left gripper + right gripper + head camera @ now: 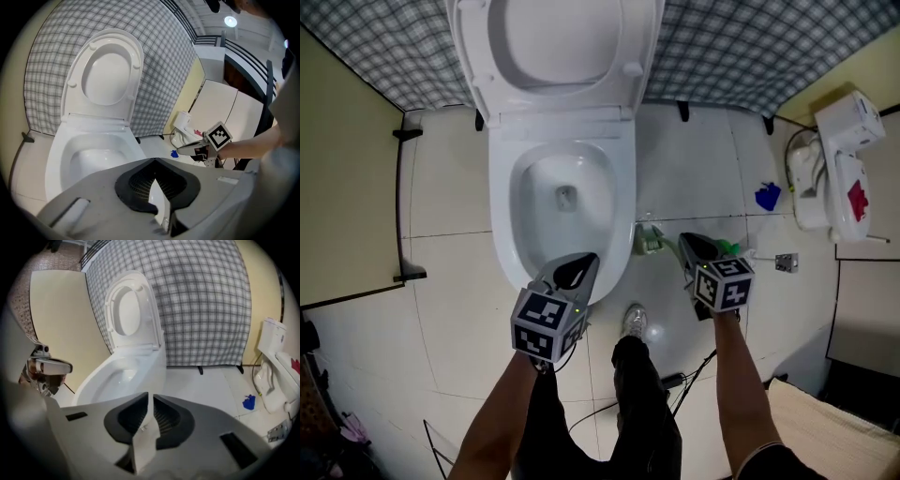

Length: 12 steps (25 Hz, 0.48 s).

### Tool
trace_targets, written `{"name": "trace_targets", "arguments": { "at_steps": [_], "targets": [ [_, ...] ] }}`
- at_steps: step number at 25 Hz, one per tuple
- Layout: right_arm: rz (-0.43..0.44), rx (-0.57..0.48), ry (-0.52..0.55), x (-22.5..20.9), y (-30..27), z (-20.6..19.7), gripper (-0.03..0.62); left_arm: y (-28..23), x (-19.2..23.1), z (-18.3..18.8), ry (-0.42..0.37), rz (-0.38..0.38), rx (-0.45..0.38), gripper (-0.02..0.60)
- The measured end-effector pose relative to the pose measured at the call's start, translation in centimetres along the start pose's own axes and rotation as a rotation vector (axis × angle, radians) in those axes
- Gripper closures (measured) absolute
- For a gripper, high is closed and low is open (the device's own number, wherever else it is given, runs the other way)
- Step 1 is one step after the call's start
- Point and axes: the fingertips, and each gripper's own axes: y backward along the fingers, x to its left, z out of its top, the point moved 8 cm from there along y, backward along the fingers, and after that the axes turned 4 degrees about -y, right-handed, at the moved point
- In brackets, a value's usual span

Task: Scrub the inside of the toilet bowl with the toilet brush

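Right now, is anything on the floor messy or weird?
Yes. A second white fixture looks dumped by the right wall, away from the toilet. A small blue scrap lies on the floor tiles beside it. The toilet itself looks fine, seat up.

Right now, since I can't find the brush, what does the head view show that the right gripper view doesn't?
Only the head view: a green-and-white object, possibly the brush, on the floor beside the toilet, and a shoe. Only the right gripper view: that the right claw is slightly open and empty. Both: the toilet, the left claw, a blue scrap.
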Motion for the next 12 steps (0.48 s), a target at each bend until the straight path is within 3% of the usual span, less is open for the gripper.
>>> {"name": "trace_targets", "arguments": {
  "at_steps": [2, 12],
  "targets": [
    [-0.025, 0.055, -0.012, -1.4, -1.9, -1.7, 0.445, -0.8, 0.2, -0.7, -0.01, 0.003, 0.008, 0.572],
    [-0.141, 0.42, -0.01, -7.0, -9.5, -8.5, 0.381, -3.2, -0.3, -2.4, 0.007, -0.033, -0.001, 0.572]
  ]
}}
